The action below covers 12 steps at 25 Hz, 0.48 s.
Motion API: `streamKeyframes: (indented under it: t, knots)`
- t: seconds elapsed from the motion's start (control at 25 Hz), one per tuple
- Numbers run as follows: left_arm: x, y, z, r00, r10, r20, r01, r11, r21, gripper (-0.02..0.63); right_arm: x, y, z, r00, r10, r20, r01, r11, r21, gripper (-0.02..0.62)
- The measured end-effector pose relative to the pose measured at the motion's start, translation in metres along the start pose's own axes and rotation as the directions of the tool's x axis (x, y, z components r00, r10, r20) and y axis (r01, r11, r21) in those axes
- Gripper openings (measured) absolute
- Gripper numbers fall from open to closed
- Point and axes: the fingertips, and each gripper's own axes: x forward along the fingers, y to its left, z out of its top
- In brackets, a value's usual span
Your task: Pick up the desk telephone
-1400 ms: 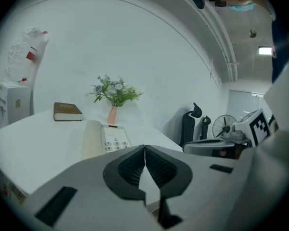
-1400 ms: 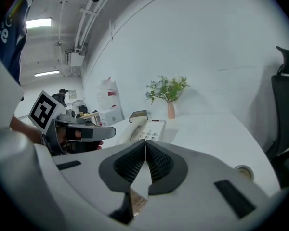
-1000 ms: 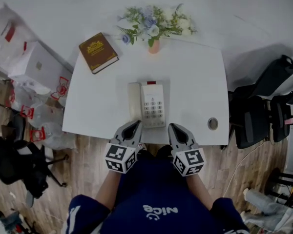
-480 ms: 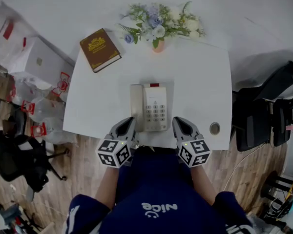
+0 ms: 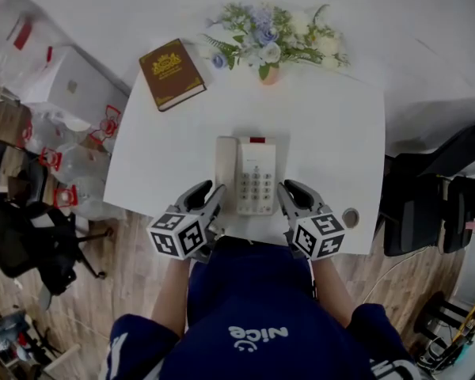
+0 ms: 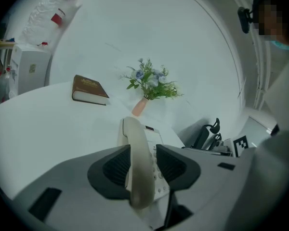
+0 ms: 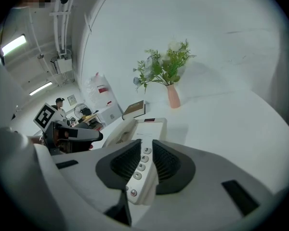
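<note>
Telephone, look: the desk telephone is an off-white push-button set. Its handset lies in the cradle along the left side, and a block of pale round keys sits to the right. A small red strip marks the far edge.
Telephone, place: it lies flat on the white table, in the middle of the near half. Its near end is close to the table's front edge, between the two grippers.
Vase: a pink vase stands upright at the table's far edge. It holds a bunch of blue and white flowers with green leaves.
Book: a closed brown book with gold print lies at the far left corner, well apart from the telephone.
Left gripper: its jaws have just been opening and stand partly apart. The handset's near end is between them, with a gap on one side.
Right gripper: its jaws have just been opening to a narrow gap. The telephone's near right edge, keys showing, is between them.
</note>
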Motion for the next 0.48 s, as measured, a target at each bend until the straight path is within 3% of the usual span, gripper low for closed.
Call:
streamKeyframes:
  t: [0.12,0.32,0.48]
  knots:
    - [0.005,0.005,-0.003,0.999,-0.03,-0.037,0.029,0.999,-0.04,0.21,0.006,-0.002,-0.002,0.999,0.041,-0.025,-0.04,0.998,0.047,0.148]
    - [0.02,0.013,-0.007,0.989,-0.086,-0.119,0.072,0.991,-0.113,0.316,0.017,-0.005,-0.009,0.99,0.121,-0.071,-0.107,0.978,0.181,0.216]
    - [0.037,0.021,-0.009,0.977,-0.121,-0.177,0.096,0.985,-0.144,0.333,0.032,-0.012,-0.024,0.975,0.175,-0.137,-0.131,0.95,0.283,0.233]
